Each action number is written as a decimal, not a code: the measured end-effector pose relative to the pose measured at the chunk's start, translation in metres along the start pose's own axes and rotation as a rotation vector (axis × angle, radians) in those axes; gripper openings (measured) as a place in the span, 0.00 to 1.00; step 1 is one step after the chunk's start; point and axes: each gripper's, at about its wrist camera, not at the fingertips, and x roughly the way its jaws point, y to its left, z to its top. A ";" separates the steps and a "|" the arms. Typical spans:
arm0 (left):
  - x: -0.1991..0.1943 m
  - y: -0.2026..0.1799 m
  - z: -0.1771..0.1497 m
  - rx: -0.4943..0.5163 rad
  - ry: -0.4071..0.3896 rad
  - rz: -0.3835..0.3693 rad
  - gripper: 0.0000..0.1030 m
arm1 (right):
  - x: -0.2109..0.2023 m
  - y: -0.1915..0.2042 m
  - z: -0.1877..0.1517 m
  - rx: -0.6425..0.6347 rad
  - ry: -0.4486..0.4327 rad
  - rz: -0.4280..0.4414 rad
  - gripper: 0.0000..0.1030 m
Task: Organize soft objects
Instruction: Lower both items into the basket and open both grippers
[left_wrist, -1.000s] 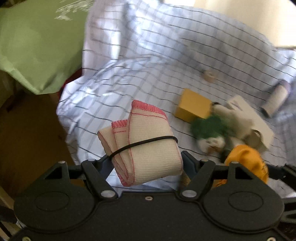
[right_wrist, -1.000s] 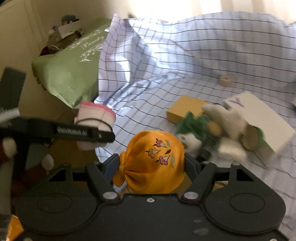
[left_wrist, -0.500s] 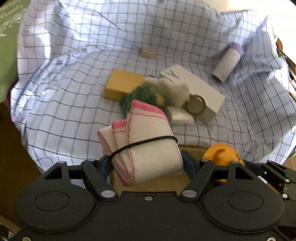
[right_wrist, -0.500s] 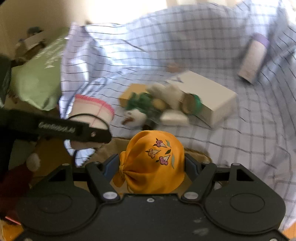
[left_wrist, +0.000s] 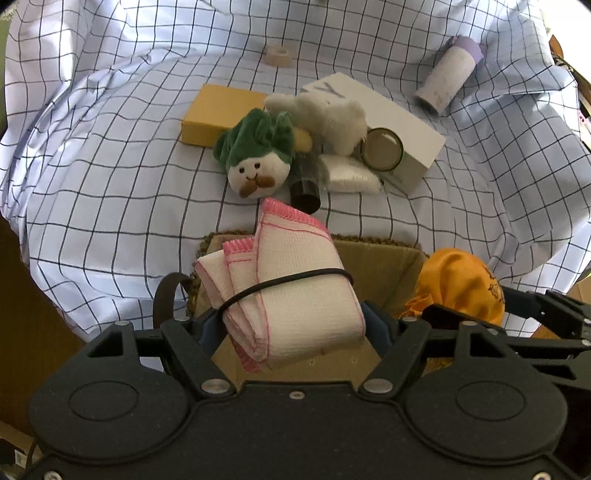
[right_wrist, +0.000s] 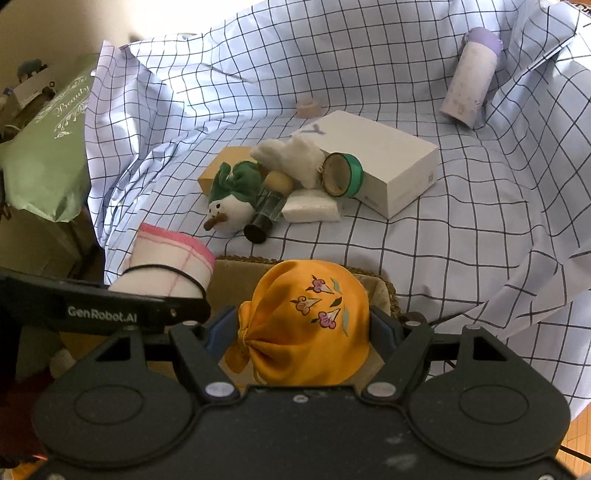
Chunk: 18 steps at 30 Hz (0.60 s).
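Reading print: "GenRobot.AI" on left tongs (right_wrist: 162, 295); "Beauty" on green bag (right_wrist: 48, 162).
Left tongs: gripping banded cloth roll (left_wrist: 291, 295).
Right tongs (right_wrist: 303, 332): jaws opening, pads touching orange pouch (right_wrist: 306, 317).

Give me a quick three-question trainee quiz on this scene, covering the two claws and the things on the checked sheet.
1. Multiple choice: what does the left claw hold?
A) green-hatted plush
B) rolled cloth with a black band
C) white box
2. True or false: the orange pouch lies loose on the checked sheet.
3. Fill in: the purple-capped bottle lies on its ____.

Key
1. B.
2. False: it is between the fingers of the right claw, whose jaws are opening.
3. Side.
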 end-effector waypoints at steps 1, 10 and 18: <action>0.001 0.000 0.000 0.001 0.005 -0.001 0.69 | 0.000 0.000 0.000 0.001 -0.003 -0.001 0.72; 0.001 0.002 -0.002 0.003 -0.001 0.001 0.76 | 0.001 0.002 0.001 0.006 -0.006 -0.001 0.73; 0.003 0.003 -0.004 0.000 0.009 0.007 0.76 | 0.004 0.000 0.001 0.012 0.002 -0.007 0.73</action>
